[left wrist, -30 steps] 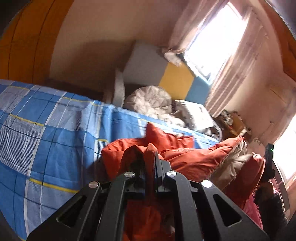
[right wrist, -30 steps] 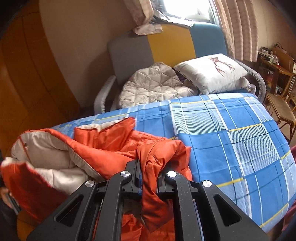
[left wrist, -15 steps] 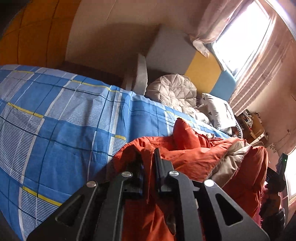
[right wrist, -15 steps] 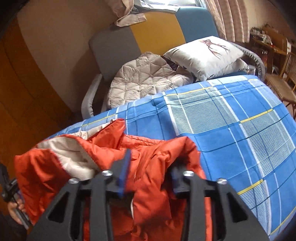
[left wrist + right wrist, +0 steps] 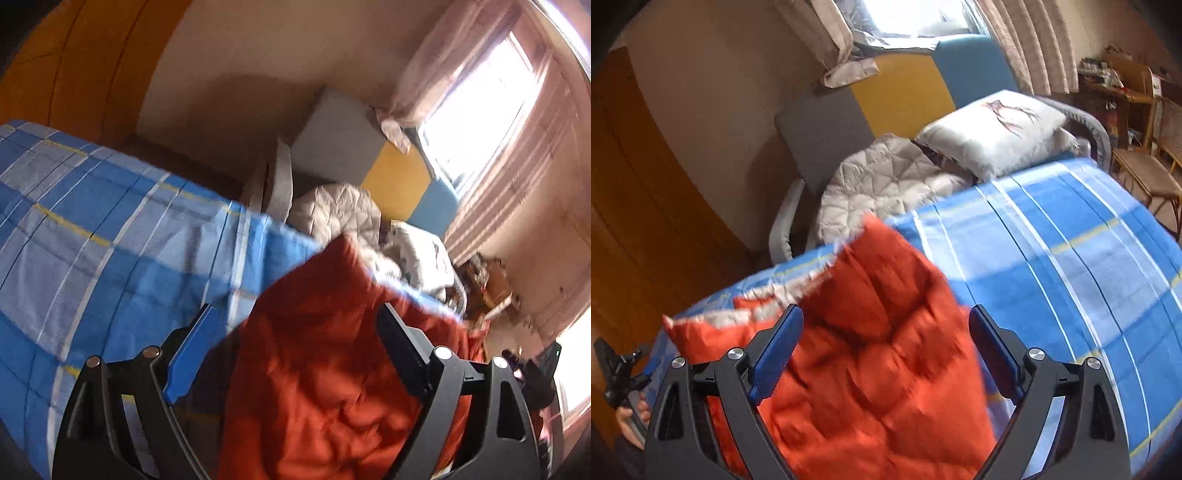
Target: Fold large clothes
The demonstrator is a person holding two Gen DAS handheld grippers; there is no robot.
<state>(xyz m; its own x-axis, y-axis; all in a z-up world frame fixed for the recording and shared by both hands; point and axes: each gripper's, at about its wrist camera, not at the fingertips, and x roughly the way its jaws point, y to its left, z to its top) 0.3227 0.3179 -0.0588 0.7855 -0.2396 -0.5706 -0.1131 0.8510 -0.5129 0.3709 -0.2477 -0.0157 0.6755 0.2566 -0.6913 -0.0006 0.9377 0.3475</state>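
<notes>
An orange padded jacket point(image 5: 325, 350) with a pale lining lies on a blue checked bed cover point(image 5: 92, 251). It also shows in the right wrist view point(image 5: 871, 350), blurred by motion. My left gripper point(image 5: 295, 317) is open, its jaws wide apart over the jacket. My right gripper point(image 5: 886, 325) is open too, jaws wide apart above the jacket, holding nothing. The other gripper shows at the left edge of the right wrist view point(image 5: 620, 373).
A grey, yellow and blue sofa point(image 5: 897, 92) stands behind the bed with a quilted beige blanket point(image 5: 882, 188) and a white pillow point(image 5: 993, 133). A wicker chair point(image 5: 1148, 158) and cluttered table stand at the right. An orange wall point(image 5: 74, 66) is at left.
Both grippers have opened and let go of the jacket. The jacket has dropped onto the bed cover. Both views have shifted and are blurred.
</notes>
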